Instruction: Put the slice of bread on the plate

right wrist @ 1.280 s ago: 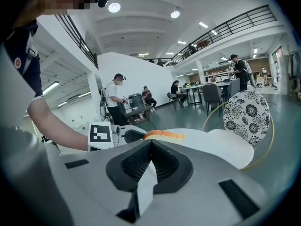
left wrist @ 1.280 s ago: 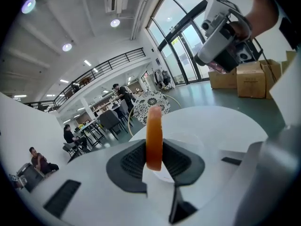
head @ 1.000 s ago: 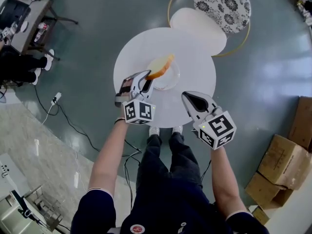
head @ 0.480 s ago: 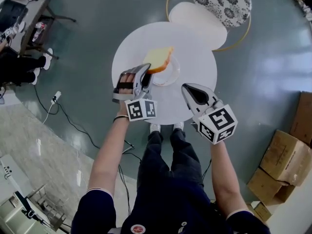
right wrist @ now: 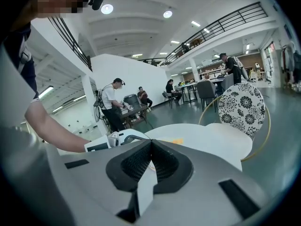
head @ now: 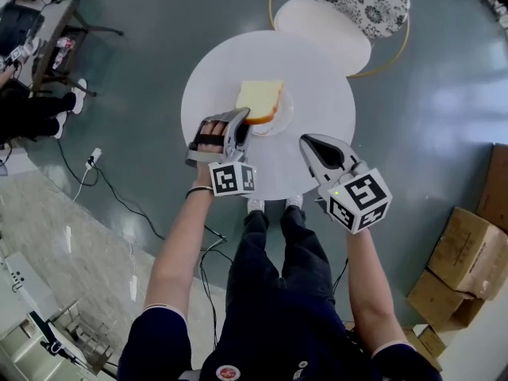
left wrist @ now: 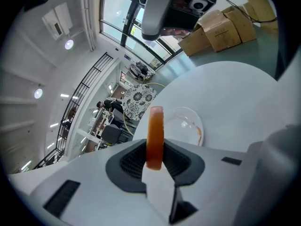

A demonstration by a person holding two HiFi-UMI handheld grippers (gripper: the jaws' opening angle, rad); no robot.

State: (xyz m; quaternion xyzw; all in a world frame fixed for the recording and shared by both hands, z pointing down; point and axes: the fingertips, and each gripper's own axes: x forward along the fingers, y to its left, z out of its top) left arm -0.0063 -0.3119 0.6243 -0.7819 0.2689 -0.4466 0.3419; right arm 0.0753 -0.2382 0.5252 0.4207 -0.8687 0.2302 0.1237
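Between the ribbed dark jaws of the left tongs (head: pixel 238 124) sits the square, pale bread slice (head: pixel 259 101), clamped by its brown crust over the round clear-glass plate (head: pixel 282 121) on the round white surface (head: pixel 317 82). The right tongs (head: pixel 311 144) are closed and empty.

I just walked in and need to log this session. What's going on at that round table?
A person holds a gripper in each hand at a round white table. The left gripper has its fingers clamped on one edge of a slice of bread, held flat over the clear plate. Whether the bread touches the plate is unclear. The right gripper is shut and empty, over the table's near side.
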